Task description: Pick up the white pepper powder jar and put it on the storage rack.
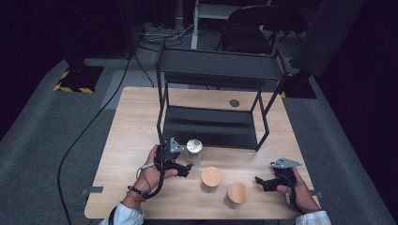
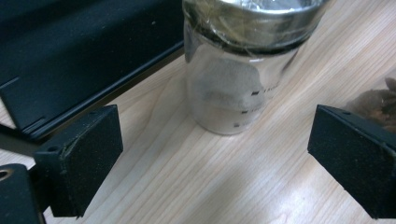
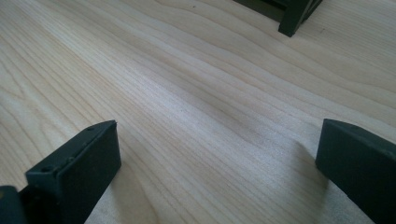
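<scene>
Left gripper (image 1: 184,169): black body, grey three-cornered plate on top, black cable trailing off the table's near-left edge.
Right gripper (image 1: 263,183): black, same grey plate.
Jaws: square black pads, matte and scuffed, a small screw hole on the left pad's top.
Sleeves: white cuffs.
Left wrist: dark bead bracelet beside an orange band.

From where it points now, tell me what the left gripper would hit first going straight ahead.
Most likely the metal-lidded glass jar: it stands just ahead of the open left gripper, centred between its jaws, with bare table before it.
</scene>
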A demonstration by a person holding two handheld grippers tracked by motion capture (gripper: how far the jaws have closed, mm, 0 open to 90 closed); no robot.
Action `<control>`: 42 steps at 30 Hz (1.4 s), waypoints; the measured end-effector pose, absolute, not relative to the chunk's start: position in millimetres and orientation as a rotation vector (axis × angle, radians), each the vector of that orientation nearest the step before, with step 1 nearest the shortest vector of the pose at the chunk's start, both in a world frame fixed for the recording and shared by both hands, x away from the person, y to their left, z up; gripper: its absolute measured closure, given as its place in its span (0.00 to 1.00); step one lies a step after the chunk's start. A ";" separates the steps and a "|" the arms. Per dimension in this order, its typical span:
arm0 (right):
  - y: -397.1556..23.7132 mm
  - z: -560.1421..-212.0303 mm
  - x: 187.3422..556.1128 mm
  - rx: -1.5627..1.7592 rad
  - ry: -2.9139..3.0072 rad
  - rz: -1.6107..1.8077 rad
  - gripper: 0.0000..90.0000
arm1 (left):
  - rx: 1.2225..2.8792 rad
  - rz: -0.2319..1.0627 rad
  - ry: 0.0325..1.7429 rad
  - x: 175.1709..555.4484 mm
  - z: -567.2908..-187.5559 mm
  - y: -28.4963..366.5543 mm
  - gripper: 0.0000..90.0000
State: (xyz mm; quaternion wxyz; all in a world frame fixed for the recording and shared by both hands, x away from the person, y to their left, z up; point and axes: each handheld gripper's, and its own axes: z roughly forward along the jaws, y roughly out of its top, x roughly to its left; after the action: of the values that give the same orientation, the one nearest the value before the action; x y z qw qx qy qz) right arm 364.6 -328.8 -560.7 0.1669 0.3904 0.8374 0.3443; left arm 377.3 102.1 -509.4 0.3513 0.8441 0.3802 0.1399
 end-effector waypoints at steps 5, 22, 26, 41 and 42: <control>-328.8 -560.7 364.6 1.111 2.383 0.980 0.00 | 2.164 0.369 0.954 380.6 -511.4 99.6 0.03; -328.8 -560.7 364.6 1.111 2.383 0.980 0.00 | 2.173 0.361 0.931 393.9 -522.4 86.0 0.04; -328.8 -560.7 364.6 1.111 2.383 0.980 0.00 | 2.168 0.363 0.934 396.2 -523.3 83.6 0.04; -328.8 -560.7 364.6 1.110 2.383 0.980 0.00 | 2.141 0.381 0.944 405.8 -531.8 69.6 0.09; -328.8 -560.7 364.6 1.110 2.383 0.980 0.00 | 2.138 0.382 0.943 406.2 -532.9 68.4 0.10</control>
State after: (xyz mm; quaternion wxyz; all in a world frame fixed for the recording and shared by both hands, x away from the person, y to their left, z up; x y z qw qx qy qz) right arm 364.6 -328.8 -560.7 0.1670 0.3902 0.8374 0.3444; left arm 406.2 68.4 -532.9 0.3774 0.8361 0.3689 0.1493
